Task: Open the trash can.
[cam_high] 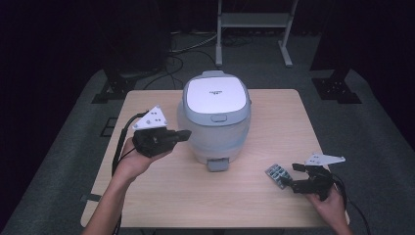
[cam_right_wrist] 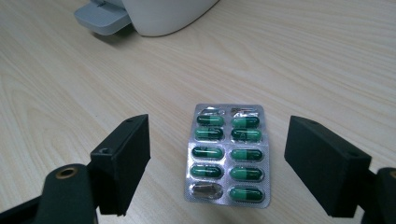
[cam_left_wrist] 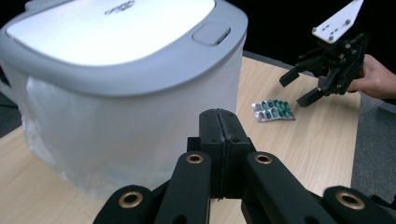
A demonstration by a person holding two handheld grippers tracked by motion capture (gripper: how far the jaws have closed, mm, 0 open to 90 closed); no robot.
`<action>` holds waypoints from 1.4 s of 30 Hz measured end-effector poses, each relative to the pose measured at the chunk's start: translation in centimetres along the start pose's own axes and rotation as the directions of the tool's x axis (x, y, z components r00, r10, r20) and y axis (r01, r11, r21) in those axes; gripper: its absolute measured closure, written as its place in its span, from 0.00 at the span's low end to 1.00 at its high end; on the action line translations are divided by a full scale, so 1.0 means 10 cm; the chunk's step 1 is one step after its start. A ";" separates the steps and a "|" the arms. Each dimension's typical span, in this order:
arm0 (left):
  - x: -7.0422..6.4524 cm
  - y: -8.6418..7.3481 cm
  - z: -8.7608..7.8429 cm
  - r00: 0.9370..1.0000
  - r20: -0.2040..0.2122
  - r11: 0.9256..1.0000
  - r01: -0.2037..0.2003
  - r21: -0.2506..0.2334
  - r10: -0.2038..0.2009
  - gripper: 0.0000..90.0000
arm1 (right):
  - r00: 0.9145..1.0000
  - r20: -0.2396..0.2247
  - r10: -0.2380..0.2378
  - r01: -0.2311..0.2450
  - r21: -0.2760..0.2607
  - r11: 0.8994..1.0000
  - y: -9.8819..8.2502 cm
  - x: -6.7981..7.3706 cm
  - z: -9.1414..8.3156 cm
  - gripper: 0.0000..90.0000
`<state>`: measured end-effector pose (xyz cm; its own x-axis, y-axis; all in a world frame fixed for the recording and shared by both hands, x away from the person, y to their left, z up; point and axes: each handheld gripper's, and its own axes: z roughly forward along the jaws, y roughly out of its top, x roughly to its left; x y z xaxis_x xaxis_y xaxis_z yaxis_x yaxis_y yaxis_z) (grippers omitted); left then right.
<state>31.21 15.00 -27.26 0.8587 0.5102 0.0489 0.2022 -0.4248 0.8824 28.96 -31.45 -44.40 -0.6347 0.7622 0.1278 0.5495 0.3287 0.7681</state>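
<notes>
Fingers of the right gripper (cam_right_wrist: pixel 217 163) stand wide apart, one on each side of the blister pack (cam_right_wrist: pixel 229 154) without touching it — nothing is held. That pack lies flat on the light wooden table (cam_right_wrist: pixel 70 84), near its front right part in the high view (cam_high: pixel 280 176), just ahead of the right gripper (cam_high: pixel 296 177). It is a silver foil sheet with two columns of five pockets. Most pockets hold a capsule that is dark green at one end and lighter green at the other; the two top pockets and the bottom left one look crushed and empty, foil showing through.

On the left, the left gripper (cam_left_wrist: pixel 219 126) has its fingers pressed flat together with nothing between them. It hovers in the hand, clear of the table, pointing at the side of the white bin (cam_high: pixel 215 117), close to it but not touching. That bin has a grey rim, a white lid with a grey push button, a thin translucent liner showing on its side, and a grey pedal (cam_high: pixel 217 164) at its front foot. The bin stands mid-table, well apart from the blister pack.
</notes>
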 end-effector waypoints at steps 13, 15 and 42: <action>0.03 0.30 0.06 0.999 0.035 1.000 -0.011 -0.010 0.011 1.00 | 1.000 -0.009 0.008 -0.008 -0.019 1.000 0.00 -0.02 -0.02 0.23; 0.03 0.33 0.08 0.999 0.043 1.000 -0.011 -0.012 0.011 1.00 | 1.000 -0.010 0.010 -0.010 -0.016 1.000 0.00 -0.02 -0.01 0.23; 0.02 0.64 0.51 0.997 0.069 0.999 -0.048 0.019 0.047 1.00 | 1.000 -0.018 -0.003 0.002 -0.019 1.000 0.02 -0.01 0.00 0.23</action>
<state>35.11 8.59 -24.04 0.8976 0.4370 0.0576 0.1696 -0.4631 0.8699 29.09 -31.45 -44.30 -0.6457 0.7512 0.1370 0.5377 0.3200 0.7801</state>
